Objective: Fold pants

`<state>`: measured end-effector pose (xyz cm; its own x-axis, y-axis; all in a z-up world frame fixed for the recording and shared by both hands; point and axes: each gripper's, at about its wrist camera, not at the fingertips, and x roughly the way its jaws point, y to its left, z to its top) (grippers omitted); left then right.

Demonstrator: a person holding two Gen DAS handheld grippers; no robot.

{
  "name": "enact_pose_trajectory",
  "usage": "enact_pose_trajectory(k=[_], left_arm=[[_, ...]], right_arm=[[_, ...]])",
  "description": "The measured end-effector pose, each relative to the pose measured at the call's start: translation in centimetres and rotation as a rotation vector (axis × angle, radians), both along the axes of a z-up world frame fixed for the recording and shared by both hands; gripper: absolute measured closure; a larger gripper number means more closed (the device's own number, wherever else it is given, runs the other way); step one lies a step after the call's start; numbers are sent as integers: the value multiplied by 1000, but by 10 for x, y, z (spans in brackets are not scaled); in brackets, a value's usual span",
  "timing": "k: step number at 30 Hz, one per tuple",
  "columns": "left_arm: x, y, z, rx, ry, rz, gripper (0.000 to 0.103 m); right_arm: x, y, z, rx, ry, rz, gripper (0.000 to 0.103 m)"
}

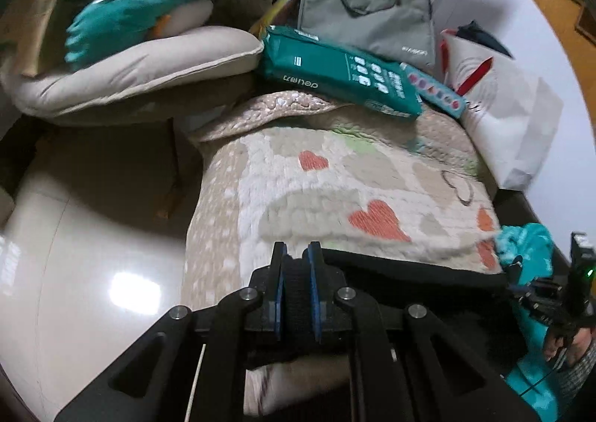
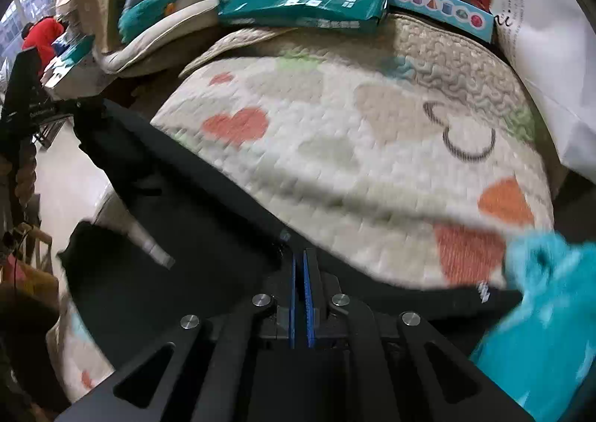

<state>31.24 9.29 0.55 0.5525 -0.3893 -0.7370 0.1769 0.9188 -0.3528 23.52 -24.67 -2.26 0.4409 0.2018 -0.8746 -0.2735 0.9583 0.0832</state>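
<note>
Left wrist view, nearest first: the left gripper pinches a thick band of the black pants between its blue pads, angled down over the quilt's edge. From the right wrist, the right gripper is pressed onto a thin edge of the same soft, dark pants, which drape limp across the near edge of the puffy, heart-patterned quilt. Fuzzy turquoise fabric lies just right. Farther back lie a glossy green packet, a flat blue box and a grey bag.
</note>
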Motion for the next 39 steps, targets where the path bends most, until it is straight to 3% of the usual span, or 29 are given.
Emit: enact_pose_trajectory(k=[6, 9, 11, 14, 18, 21, 23, 25, 28, 30, 32, 36, 39], left_arm=[[-98, 21, -14, -64, 14, 76, 92], [-147, 20, -45, 5, 52, 116, 91], [-169, 21, -73, 43, 130, 130, 90], [-195, 27, -100, 63, 234, 173, 83], [-211, 45, -89, 55, 214, 245, 65], [-219, 67, -82, 29, 185, 348, 65], [-220, 83, -81, -3, 178, 414, 65], [-219, 100, -83, -70, 186, 484, 65], [-219, 112, -83, -151, 184, 534, 65], [-215, 109, -81, -181, 171, 521, 65], [-213, 102, -79, -170, 162, 496, 65], [-206, 83, -80, -128, 161, 442, 65], [-205, 85, -83, -116, 169, 450, 65]], right_arm=[[-79, 30, -17, -59, 86, 42, 99], [-116, 46, -43, -107, 171, 68, 99], [-137, 55, -63, -131, 234, 77, 99], [-163, 64, -84, -192, 279, 93, 99], [-183, 70, -93, -204, 345, 111, 98], [-192, 72, -89, -265, 346, 100, 82], [-198, 71, -71, -249, 305, 89, 52], [-199, 64, -45, -210, 218, 52, 46], [-186, 37, -8, -123, 90, -78, 46], [-170, 13, 1, -46, 54, -176, 46], [-156, -10, -2, 67, 56, -280, 58], [-136, -26, -36, 134, 136, -426, 63], [-146, -31, -75, 46, 272, -499, 72]])
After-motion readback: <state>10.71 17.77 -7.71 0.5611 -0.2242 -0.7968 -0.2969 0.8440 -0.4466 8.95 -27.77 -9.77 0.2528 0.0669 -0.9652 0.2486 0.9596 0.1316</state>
